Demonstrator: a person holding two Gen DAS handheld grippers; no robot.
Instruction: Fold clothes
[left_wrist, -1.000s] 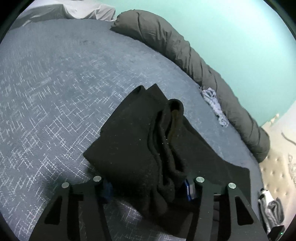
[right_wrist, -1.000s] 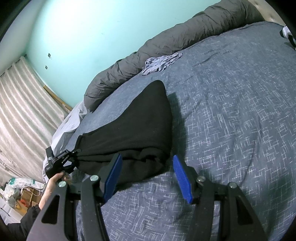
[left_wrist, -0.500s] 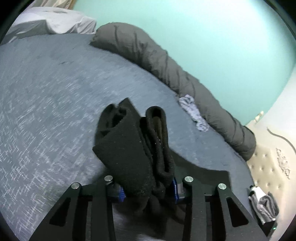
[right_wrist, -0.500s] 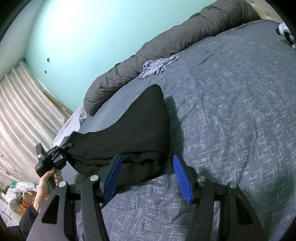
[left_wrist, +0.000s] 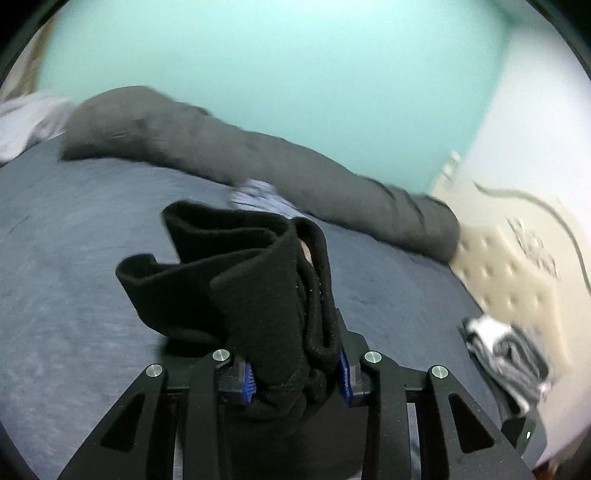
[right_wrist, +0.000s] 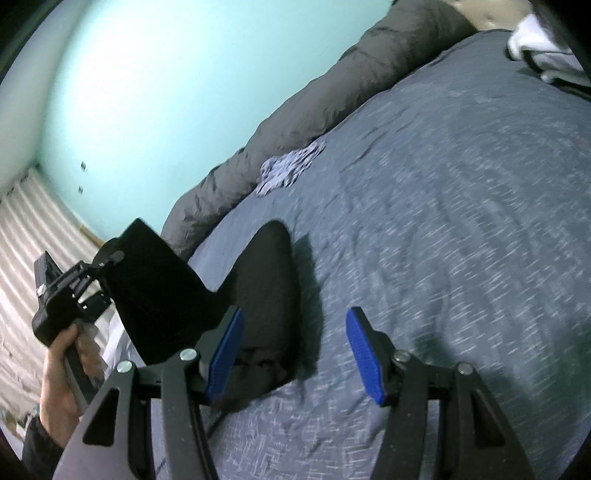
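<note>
A black garment (left_wrist: 236, 280) is bunched in thick folds between the blue pads of my left gripper (left_wrist: 295, 380), which is shut on it and holds that end up off the bed. The right wrist view has the same left gripper (right_wrist: 107, 258) raised at the left in a person's hand (right_wrist: 62, 376). From it the black garment (right_wrist: 155, 295) hangs down to the part still lying on the blue-grey bedcover (right_wrist: 461, 221). My right gripper (right_wrist: 295, 354) stands open low over the bed. Its left pad is beside the lying cloth and nothing is between its fingers.
A rolled dark grey duvet (left_wrist: 295, 173) runs along the teal wall. A small pale striped cloth (right_wrist: 288, 170) lies against it. Folded grey and white clothes (left_wrist: 506, 358) sit near the beige tufted headboard (left_wrist: 517, 266). A striped curtain (right_wrist: 22, 229) hangs at far left.
My left gripper closed on the black garment and lifted its end up off the bed, rolling as it rose. The right gripper shifted a little and stayed open.
</note>
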